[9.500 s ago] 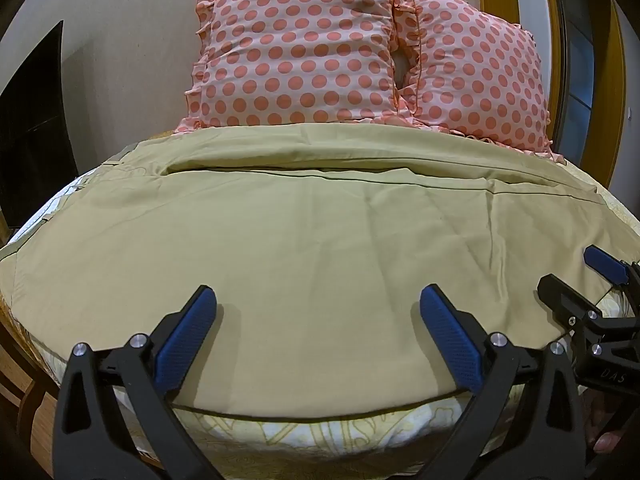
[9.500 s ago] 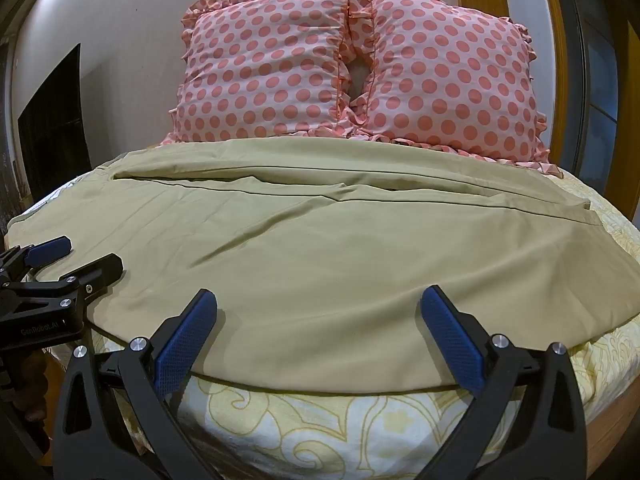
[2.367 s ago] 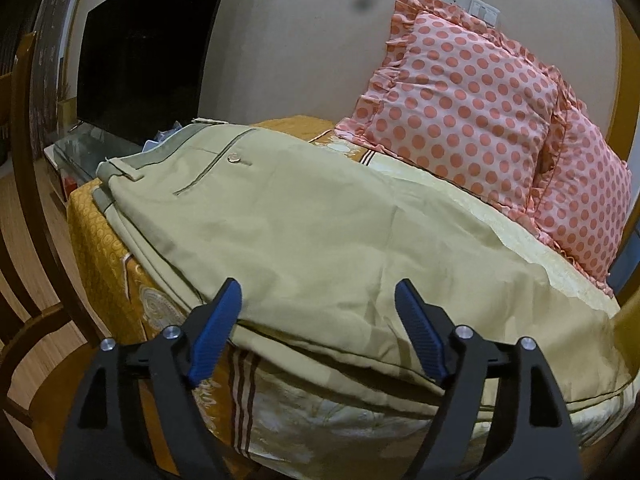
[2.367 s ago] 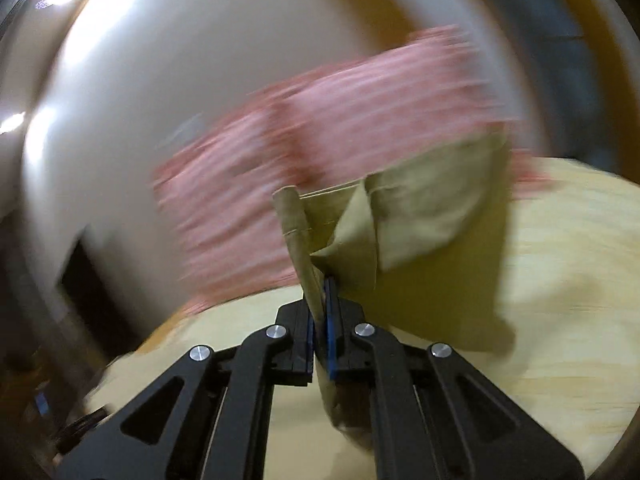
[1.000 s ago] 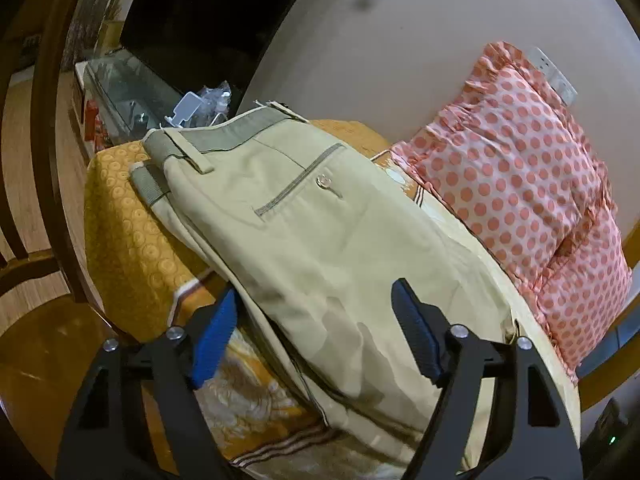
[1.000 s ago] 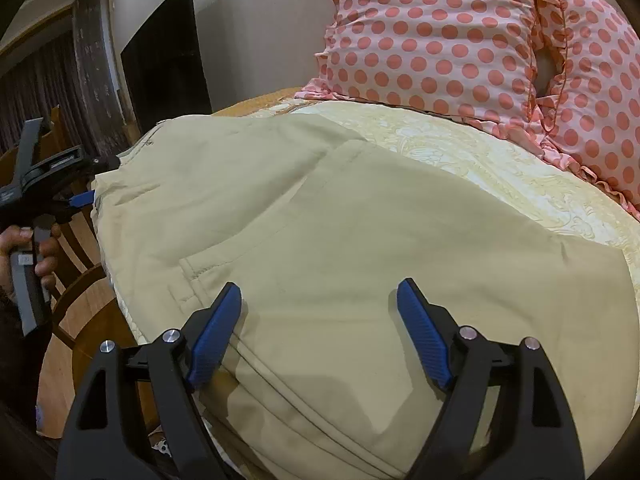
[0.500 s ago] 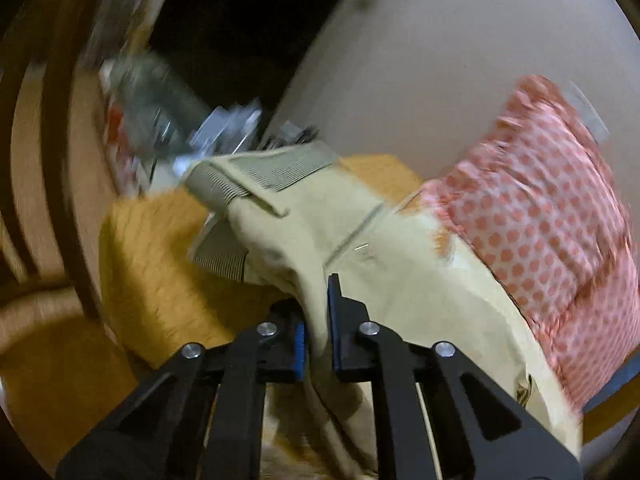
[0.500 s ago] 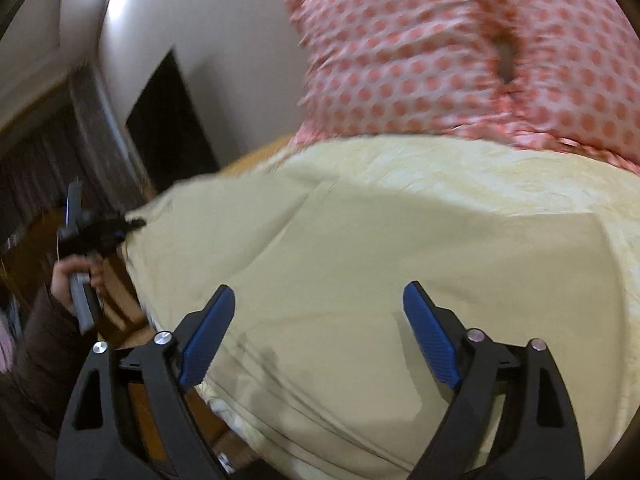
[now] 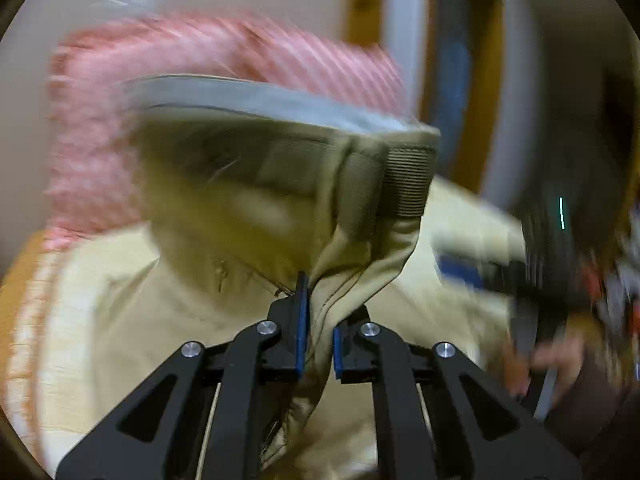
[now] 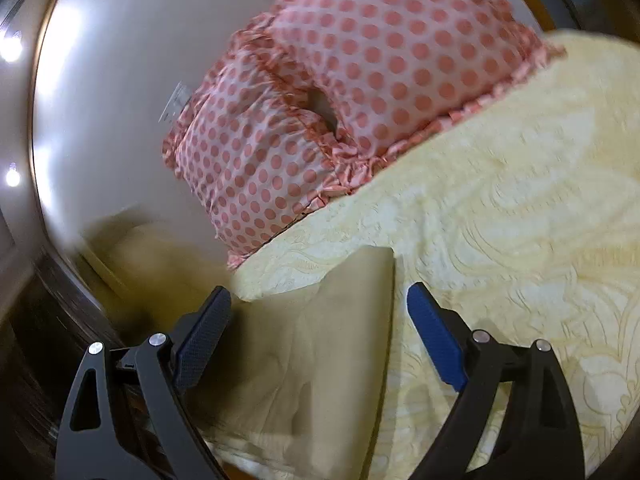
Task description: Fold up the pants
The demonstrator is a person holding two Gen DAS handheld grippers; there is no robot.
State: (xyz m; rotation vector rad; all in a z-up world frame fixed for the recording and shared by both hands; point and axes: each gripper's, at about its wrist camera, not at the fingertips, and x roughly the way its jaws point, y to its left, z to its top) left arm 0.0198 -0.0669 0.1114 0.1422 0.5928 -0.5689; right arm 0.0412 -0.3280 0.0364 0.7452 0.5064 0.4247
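The khaki pants (image 9: 248, 216) hang lifted in the blurred left wrist view, waistband (image 9: 406, 184) uppermost. My left gripper (image 9: 318, 332) is shut on the pants fabric below the waistband. In the right wrist view the folded leg end of the pants (image 10: 332, 344) lies on the yellow bedspread (image 10: 520, 240). My right gripper (image 10: 320, 344) is open and empty, its jaws wide apart just above that leg end. The right gripper also shows as a dark blur with a blue pad at the right of the left wrist view (image 9: 500, 276).
Two pink polka-dot pillows (image 10: 320, 104) lean against the wall at the head of the bed. A wooden door frame (image 9: 480, 80) stands at the back right. The person's hand (image 9: 552, 364) is at the right edge.
My left gripper, shut on the waist end, has swung it up and to the right, over the bed. My right gripper has stayed open and tilted toward the leg end.
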